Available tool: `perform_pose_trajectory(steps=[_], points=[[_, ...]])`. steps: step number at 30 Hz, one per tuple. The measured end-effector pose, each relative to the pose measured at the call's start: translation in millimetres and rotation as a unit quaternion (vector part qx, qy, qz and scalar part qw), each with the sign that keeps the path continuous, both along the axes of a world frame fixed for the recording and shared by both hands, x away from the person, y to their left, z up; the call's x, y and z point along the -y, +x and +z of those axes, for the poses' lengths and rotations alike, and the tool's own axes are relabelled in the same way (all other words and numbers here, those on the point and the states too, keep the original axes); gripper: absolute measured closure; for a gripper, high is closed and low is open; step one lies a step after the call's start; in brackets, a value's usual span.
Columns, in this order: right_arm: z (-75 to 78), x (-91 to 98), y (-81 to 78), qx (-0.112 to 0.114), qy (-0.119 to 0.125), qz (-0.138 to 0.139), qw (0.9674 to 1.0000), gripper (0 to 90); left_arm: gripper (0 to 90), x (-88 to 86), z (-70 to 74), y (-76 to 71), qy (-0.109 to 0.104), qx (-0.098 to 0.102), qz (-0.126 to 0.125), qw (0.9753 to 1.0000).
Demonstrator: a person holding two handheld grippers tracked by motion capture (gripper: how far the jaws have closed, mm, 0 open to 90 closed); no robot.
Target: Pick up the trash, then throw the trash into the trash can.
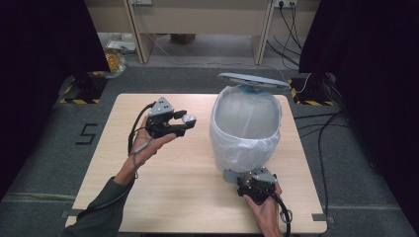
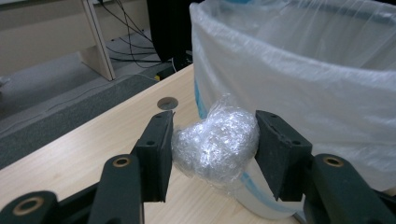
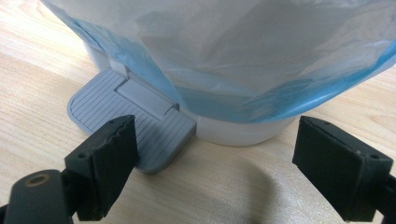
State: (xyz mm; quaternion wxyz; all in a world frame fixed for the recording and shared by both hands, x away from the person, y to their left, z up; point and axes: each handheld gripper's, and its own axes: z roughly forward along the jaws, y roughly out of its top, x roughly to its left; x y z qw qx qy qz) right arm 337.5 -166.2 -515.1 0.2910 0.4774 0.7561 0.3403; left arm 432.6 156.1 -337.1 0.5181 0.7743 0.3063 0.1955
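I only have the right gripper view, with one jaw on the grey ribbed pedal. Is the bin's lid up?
Observer: Yes. In the high view the round grey lid stands raised above the white pedal bin with a translucent plastic liner.
Operator: What is the left claw carrying?
Observer: The left claw is shut on a crumpled ball of clear plastic film.
Operator: Is it over the opening?
Observer: Not yet. It hangs to the left of the bin's rim, above the light wooden table.
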Motion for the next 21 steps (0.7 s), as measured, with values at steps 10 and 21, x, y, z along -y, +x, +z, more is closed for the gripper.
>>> perform_pose_trajectory(steps=[10,21], points=[[0.0,0.5,0.4,-0.002,0.003,0.0,1.0,13.9,48.5,19.2,26.9,-0.9,-0.008,0.008,-0.027,0.9996],[0.0,0.2,0.3,-0.003,0.005,-0.002,1.0,13.9,48.5,36.5,52.1,3.8,-0.009,0.024,-0.032,0.9991]])
